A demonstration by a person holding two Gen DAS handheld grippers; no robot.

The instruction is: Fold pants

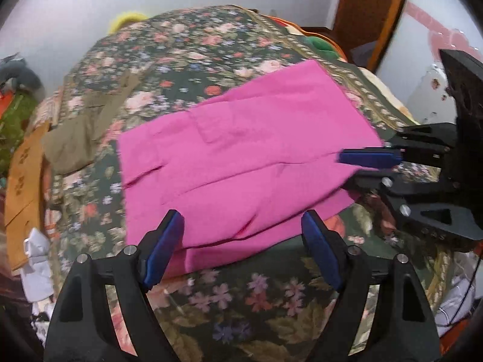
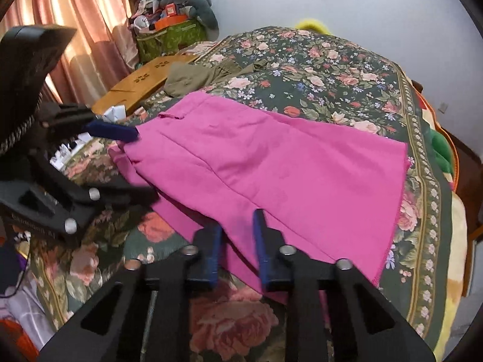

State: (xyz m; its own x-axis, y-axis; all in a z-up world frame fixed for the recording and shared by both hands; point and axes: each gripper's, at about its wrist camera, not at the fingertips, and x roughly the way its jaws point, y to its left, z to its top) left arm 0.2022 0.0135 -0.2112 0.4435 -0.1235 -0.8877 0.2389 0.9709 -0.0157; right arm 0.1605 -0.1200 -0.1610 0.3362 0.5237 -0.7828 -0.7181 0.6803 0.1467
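Bright pink pants lie folded flat on the floral bedspread; they also show in the right wrist view. My left gripper is open, its blue pads on either side of the pants' near edge, holding nothing. My right gripper is open with a narrower gap, its tips over the pants' near edge, and seems to hold no cloth. Each gripper shows in the other's view, the right one at the pants' right edge, the left one at the waistband end.
An olive garment lies crumpled at the bed's left side, next to a wooden board. White cloth sits at the bed's left edge. A green bag with clutter stands by the curtain.
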